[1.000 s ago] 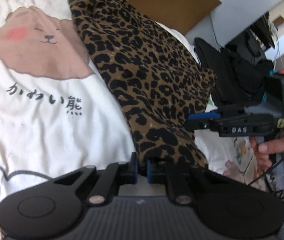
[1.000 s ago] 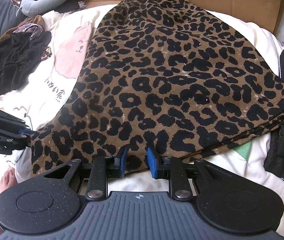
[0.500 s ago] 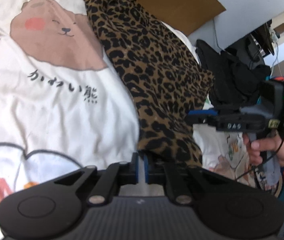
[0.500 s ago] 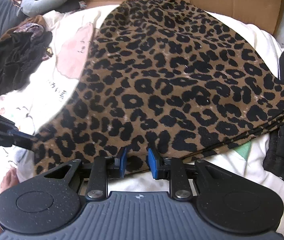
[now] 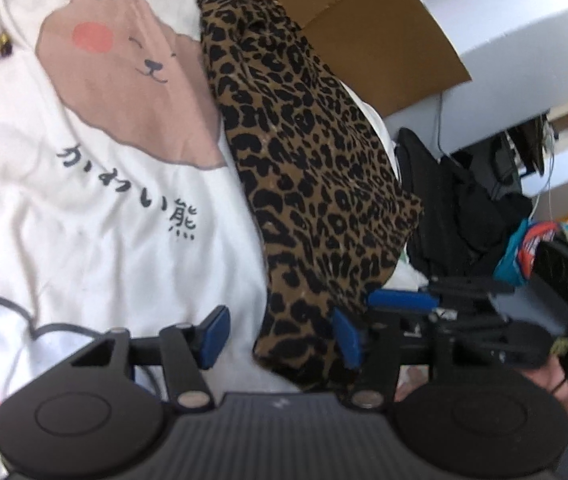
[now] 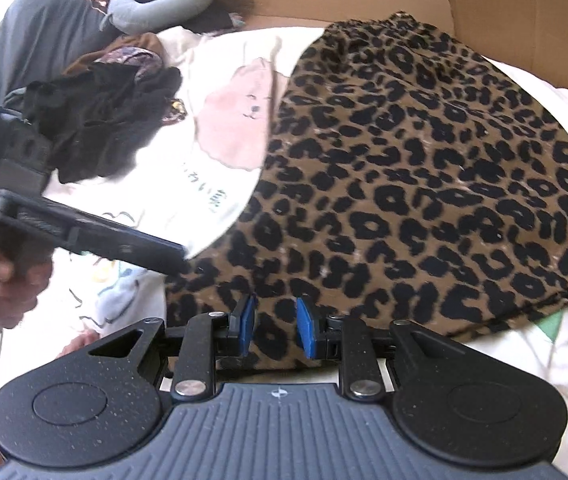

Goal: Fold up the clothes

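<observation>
The left gripper (image 5: 279,334) has just been opening, freeing the leopard garment (image 5: 316,184); at three o'clock, the right gripper (image 6: 276,330) pinches its hem.

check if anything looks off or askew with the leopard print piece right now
The leopard print garment is not squared up: its near-left corner hangs loose between the spread pads of the left tool, whose jaws have just been opening, while the right tool grips the near hem, bunching it. Nothing looks torn or spilled.
</observation>
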Demonstrator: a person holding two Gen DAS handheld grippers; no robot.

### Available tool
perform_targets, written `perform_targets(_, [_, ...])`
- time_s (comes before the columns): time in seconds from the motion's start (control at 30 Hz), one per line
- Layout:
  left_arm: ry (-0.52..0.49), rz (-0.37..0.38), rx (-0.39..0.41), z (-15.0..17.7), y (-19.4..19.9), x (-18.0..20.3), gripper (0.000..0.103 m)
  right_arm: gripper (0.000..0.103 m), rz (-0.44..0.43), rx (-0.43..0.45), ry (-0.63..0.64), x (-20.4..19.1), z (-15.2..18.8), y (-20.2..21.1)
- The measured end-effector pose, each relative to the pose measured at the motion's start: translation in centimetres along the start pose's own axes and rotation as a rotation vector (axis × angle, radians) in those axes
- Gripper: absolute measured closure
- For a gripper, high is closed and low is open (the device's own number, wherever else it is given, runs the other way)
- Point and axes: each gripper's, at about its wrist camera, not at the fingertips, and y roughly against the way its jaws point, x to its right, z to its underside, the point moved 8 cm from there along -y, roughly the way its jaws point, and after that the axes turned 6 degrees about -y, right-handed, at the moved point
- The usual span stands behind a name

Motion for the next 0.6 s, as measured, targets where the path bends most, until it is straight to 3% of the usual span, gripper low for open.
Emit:
perform_targets(0.23, [0.035,0.02,-0.04,1.0,-1.6,-0.5,0.055,0.073,-0.082,0.0,0.063,-2.6,0.6,-0.2])
perform_targets(0.43, [0.073,0.065,-0.039,1.4,-1.9,-0.3,0.057,0.073,0.001,-0.054,0.126,-2.0,2.3,-2.1])
perform_targets(0.6, [0.092,0.101,-0.039,1.5,-2.3,0.2,0.058,0.073,0.014,-0.063,0.105,-0.8,2.4,-2.3])
